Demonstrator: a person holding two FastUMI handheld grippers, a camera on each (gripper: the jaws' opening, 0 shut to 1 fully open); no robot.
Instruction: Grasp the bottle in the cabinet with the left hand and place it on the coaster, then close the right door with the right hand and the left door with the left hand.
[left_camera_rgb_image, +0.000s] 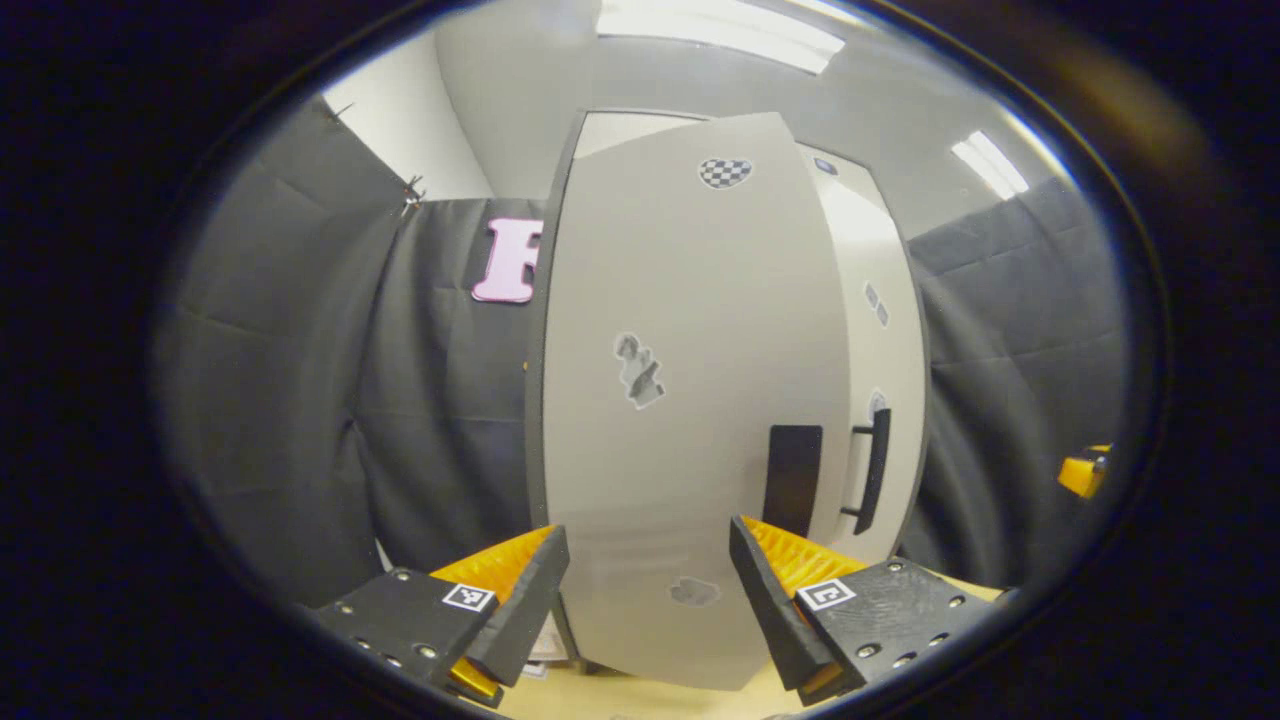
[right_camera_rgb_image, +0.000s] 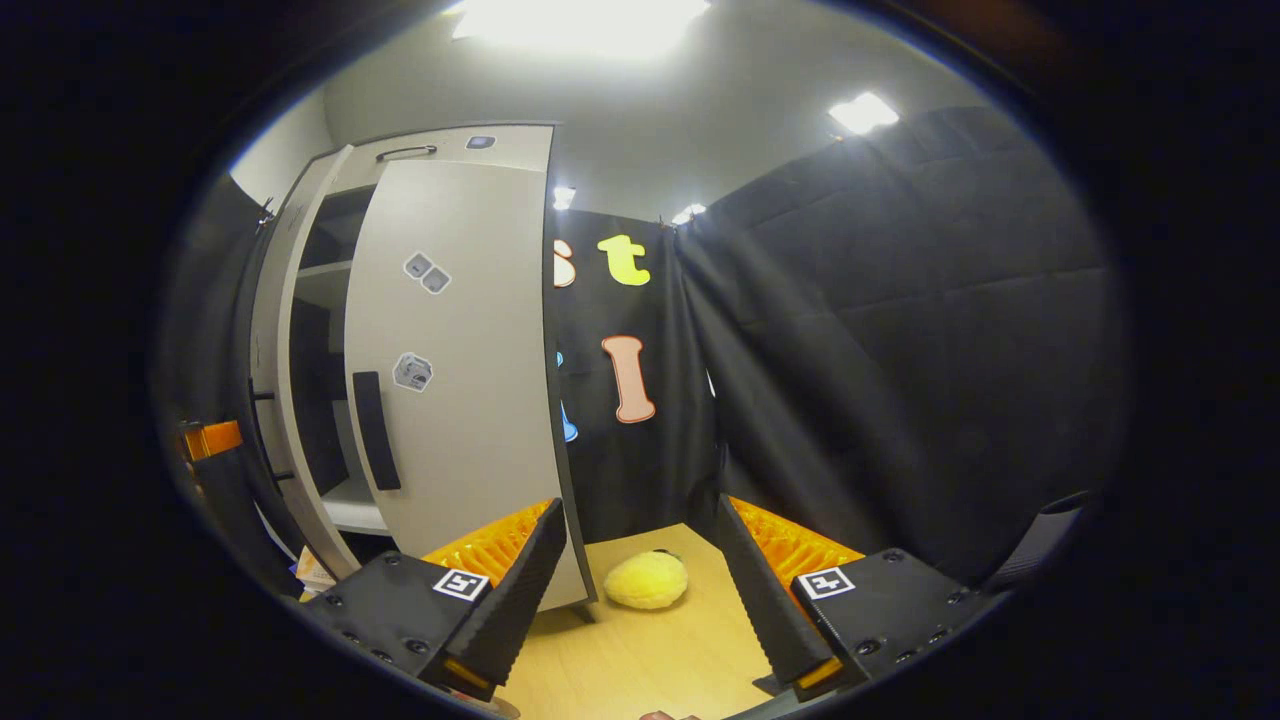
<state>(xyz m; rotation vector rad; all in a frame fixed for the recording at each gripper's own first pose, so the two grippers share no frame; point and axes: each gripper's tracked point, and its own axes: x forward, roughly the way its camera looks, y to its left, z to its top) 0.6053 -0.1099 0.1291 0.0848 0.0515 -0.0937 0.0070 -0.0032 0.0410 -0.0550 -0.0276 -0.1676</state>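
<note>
Left gripper (left_camera_rgb_image: 648, 590) faced the cabinet head-on, fingers (left_camera_rgb_image: 525, 595) spread well apart with nothing between them. Directly ahead of the fingers, close, stood the left door (left_camera_rgb_image: 690, 400), a pale flat panel carrying a few small stickers and a dark vertical handle (left_camera_rgb_image: 792, 478) low on its right side. The door's lower edge sat between the two fingers in the left gripper view; contact could not be judged. Just past its right edge the right door (left_camera_rgb_image: 885, 330) showed, with its own dark bar handle (left_camera_rgb_image: 877, 470). A strip of wooden bench (left_camera_rgb_image: 640, 695) was visible under the door.

Right gripper (right_camera_rgb_image: 640, 590) sat off to the cabinet's right side, fingers (right_camera_rgb_image: 520, 590) also wide apart, holding nothing. In the right gripper view the right door (right_camera_rgb_image: 460, 370) appeared nearly closed, angled across the cabinet (right_camera_rgb_image: 300, 250) front, its dark handle (right_camera_rgb_image: 375, 430) near the left edge. The left door (right_camera_rgb_image: 275, 380) stood ajar beyond it, and dark shelves (right_camera_rgb_image: 325, 275) showed through the gap between the two. The right door's lower corner came down just behind the right gripper's left finger.

A yellow fuzzy object (right_camera_rgb_image: 647, 580) lay on the bench (right_camera_rgb_image: 640, 650) between the right gripper's fingers, farther off, near the black cloth wall. At the far left edge of that view part of the other gripper (right_camera_rgb_image: 210, 440) showed beside the left door.

Bottle and coaster: position could not be told from either view.
</note>
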